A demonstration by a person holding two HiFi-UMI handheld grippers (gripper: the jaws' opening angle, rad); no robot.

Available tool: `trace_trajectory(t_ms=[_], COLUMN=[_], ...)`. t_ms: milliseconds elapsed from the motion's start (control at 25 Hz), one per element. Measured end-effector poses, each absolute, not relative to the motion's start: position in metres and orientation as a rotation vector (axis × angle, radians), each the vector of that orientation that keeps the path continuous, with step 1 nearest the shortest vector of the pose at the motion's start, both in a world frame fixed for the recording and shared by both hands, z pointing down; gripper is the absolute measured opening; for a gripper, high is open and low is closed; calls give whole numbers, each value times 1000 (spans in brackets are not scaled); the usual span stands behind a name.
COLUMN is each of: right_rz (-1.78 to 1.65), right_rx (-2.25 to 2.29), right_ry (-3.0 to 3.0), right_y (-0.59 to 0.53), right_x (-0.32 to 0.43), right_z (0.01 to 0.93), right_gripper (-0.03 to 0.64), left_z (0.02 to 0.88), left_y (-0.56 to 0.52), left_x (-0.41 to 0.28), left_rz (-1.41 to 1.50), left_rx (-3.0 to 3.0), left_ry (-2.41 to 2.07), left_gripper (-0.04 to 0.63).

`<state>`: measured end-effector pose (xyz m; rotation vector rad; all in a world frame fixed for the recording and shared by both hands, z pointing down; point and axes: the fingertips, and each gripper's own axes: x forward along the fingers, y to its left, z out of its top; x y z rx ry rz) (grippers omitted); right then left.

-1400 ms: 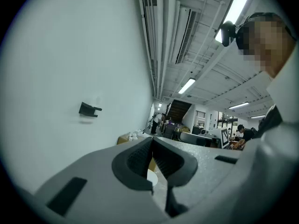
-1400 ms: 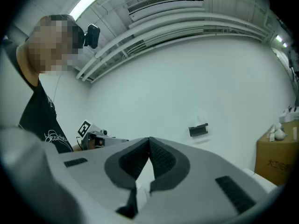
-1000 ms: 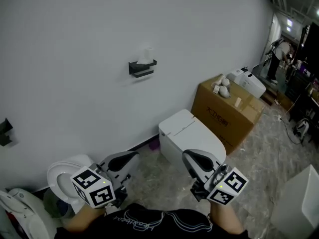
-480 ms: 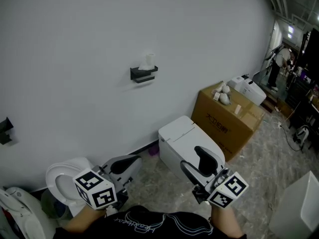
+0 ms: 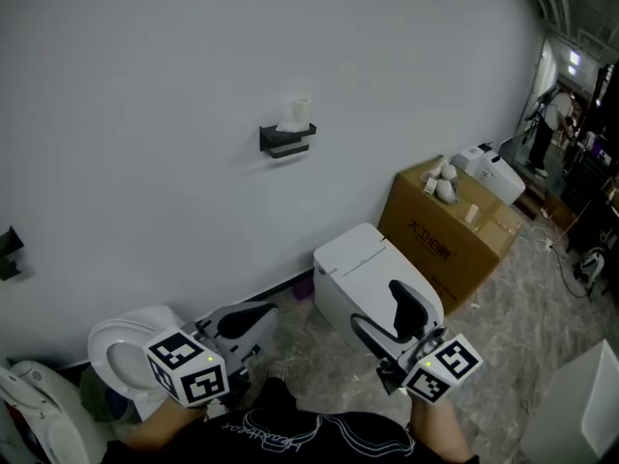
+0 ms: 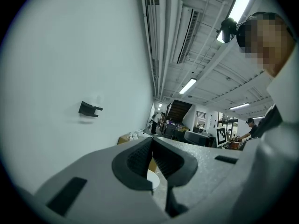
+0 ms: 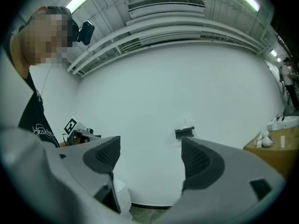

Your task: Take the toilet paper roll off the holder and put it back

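Toilet paper roll (image 5: 299,114) is seated on wall holder (image 5: 287,141), upper centre. Left gripper (image 5: 259,313) is clenched empty, lower left; right gripper (image 5: 378,306) jaws are being opened, nothing between.

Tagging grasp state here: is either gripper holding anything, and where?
Nothing is held. The left gripper is shut and empty; the right gripper is opening, nothing between its jaws. The toilet paper roll sits on the wall holder.

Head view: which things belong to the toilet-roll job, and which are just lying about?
Job: toilet paper roll on the wall holder; right claw, opening, empty; left claw, shut, empty.
Lying about: cardboard box; white toilet.
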<state>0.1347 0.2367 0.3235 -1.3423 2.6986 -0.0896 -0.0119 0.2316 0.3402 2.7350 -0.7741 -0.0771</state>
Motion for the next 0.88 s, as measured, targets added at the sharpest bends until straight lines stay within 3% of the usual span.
trace_trajectory(t_ms=[880], right_rz=[-232], right_rx=[-1372], right_ry=[2763], right_y=[-18], right_x=[123], right_z=[353], right_gripper=[413], left_z=[362], left_y=[-36], left_x=[-16], left_rz=[-64], left_rx=[2651], left_ry=[-746], left_gripper=[6])
